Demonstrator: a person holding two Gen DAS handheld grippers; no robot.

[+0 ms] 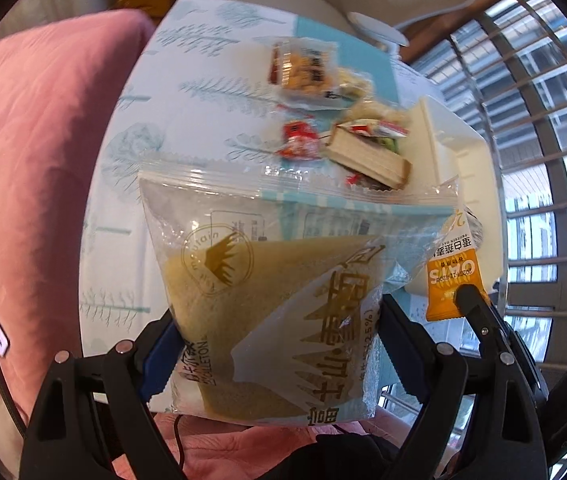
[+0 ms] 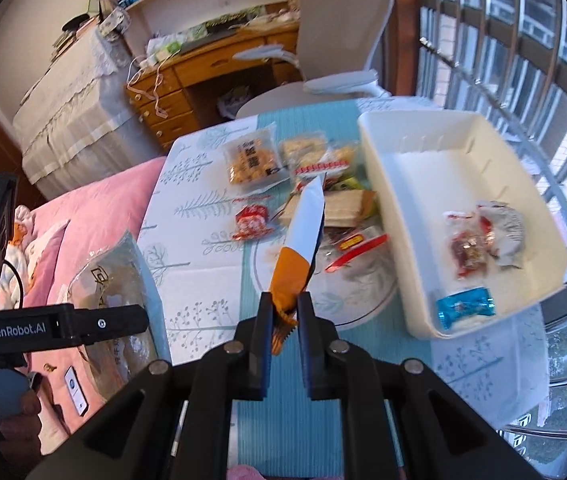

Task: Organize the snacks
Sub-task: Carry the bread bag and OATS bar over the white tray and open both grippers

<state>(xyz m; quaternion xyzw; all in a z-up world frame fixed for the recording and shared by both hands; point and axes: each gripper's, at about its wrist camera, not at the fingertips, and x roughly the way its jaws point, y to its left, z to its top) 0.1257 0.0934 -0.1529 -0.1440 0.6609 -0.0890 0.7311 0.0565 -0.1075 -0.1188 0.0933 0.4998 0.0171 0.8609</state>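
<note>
1. Right now my left gripper [image 1: 279, 344] stands wide, its blue pads pressed on both sides of a large clear plastic bag holding a tan wedge of bread [image 1: 283, 264]. The bag is lifted above the table, its sealed top edge pointing away from me and its long axis running along the fingers.
2. My right gripper [image 2: 285, 304] is nearly closed, pinching the orange end of a slim white-and-orange oat snack sachet [image 2: 303, 224].
3. That sachet stands up from the jaws, its long axis leaning up and slightly right, its white tip aimed toward the snack pile.
4. Loose wrapped snacks [image 2: 283, 176] lie heaped on the tree-patterned white-and-teal tablecloth [image 2: 187, 216].
5. Just right of the pile sits a white rectangular plastic bin [image 2: 379, 152], already containing a blue-wrapped candy [image 2: 465, 306], a red packet [image 2: 465, 246] and a silver wrapper [image 2: 501, 228].
</note>
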